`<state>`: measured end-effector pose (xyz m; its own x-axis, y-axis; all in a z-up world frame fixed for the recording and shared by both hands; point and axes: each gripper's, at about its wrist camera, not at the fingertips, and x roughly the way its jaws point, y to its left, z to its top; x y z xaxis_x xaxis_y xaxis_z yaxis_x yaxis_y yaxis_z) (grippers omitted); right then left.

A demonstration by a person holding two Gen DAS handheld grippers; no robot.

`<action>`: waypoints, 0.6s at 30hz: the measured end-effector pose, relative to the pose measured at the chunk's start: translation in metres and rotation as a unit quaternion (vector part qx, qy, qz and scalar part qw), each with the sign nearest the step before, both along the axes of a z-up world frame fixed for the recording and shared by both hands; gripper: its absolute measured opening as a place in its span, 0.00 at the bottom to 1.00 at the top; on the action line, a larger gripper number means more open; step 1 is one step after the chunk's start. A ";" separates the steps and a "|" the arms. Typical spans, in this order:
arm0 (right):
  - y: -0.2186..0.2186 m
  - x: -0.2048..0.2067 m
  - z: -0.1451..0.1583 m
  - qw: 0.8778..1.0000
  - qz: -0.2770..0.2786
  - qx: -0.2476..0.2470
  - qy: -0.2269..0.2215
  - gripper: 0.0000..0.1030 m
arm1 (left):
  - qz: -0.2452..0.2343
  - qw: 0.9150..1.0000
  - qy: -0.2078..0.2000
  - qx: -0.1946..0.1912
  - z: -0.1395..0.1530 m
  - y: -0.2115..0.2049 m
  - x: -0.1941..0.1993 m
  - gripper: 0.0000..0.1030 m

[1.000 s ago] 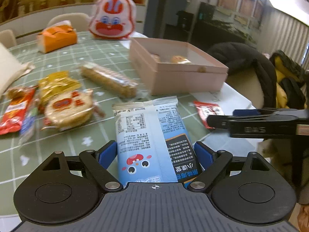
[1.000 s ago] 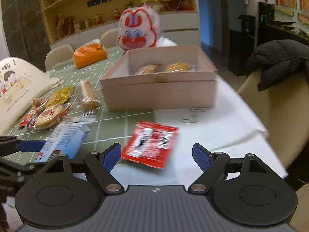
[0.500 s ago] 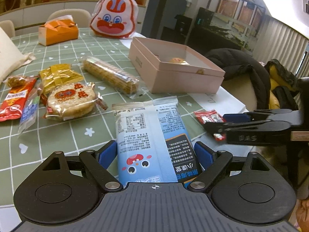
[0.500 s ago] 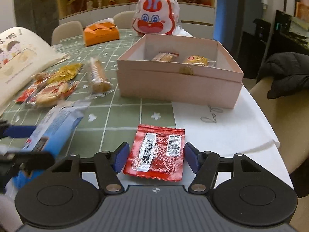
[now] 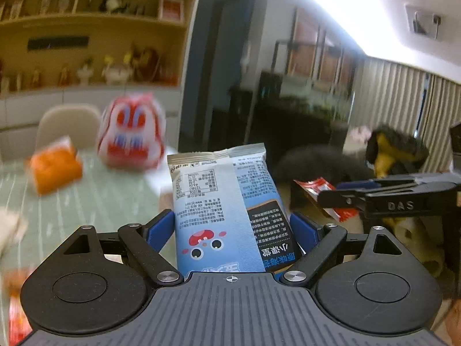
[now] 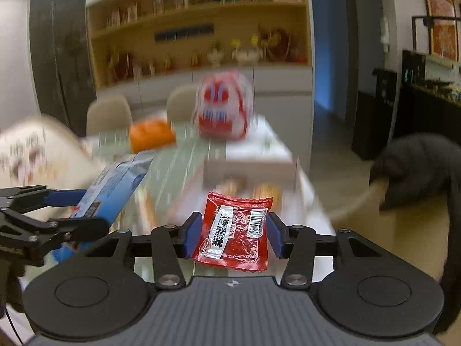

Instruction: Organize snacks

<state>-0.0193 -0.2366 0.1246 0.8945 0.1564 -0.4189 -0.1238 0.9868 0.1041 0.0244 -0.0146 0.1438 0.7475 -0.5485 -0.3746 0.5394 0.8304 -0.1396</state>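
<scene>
My left gripper [image 5: 232,230] is shut on a light blue snack packet [image 5: 227,207] and holds it up above the table. The packet also shows at the left of the right wrist view [image 6: 115,184]. My right gripper [image 6: 233,230] is shut on a small red sachet [image 6: 234,227], lifted off the table. That sachet and the right gripper show at the right of the left wrist view [image 5: 325,193]. The pink box [image 6: 250,167] lies ahead of the right gripper, blurred, with snacks inside.
A red and white rabbit bag [image 5: 131,135] and an orange pack [image 5: 54,170] sit at the far side of the green checked table [image 5: 100,199]. A chair with a dark coat [image 6: 417,167] stands to the right. A white printed bag [image 6: 37,150] lies left.
The right gripper closed on the red sachet and lifted it. Both grippers rose and tilted up, so the views now look across the room; the left still holds the blue packet.
</scene>
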 end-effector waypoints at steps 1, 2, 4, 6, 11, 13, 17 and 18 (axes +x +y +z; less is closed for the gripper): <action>-0.007 0.013 0.012 1.000 -0.009 0.000 -0.010 0.47 | 0.001 1.000 0.003 -0.007 0.005 -0.009 0.018 0.89; -0.012 0.025 0.020 1.000 -0.017 0.000 -0.014 0.47 | 0.000 1.000 0.012 -0.015 0.007 -0.016 0.037 0.89; -0.024 0.049 0.031 0.999 -0.037 0.002 -0.018 0.47 | -0.024 0.998 0.054 -0.034 -0.002 -0.034 0.084 0.90; -0.032 0.068 0.033 0.999 -0.049 0.000 -0.018 0.47 | -0.048 0.992 0.113 -0.027 -0.028 -0.055 0.127 0.90; -0.042 0.114 0.018 0.998 -0.059 0.004 0.010 0.47 | -0.037 0.994 0.089 0.056 -0.076 -0.091 0.167 0.85; -0.041 0.135 0.006 0.998 -0.048 0.010 0.027 0.47 | -0.061 0.992 0.092 0.058 -0.078 -0.093 0.167 0.85; -0.031 0.173 -0.018 0.997 -0.012 0.041 0.059 0.56 | -0.046 0.993 0.099 0.048 -0.078 -0.077 0.162 0.85; -0.027 0.177 -0.023 0.996 -0.006 0.050 0.071 0.58 | -0.035 0.993 0.109 0.033 -0.076 -0.065 0.163 0.85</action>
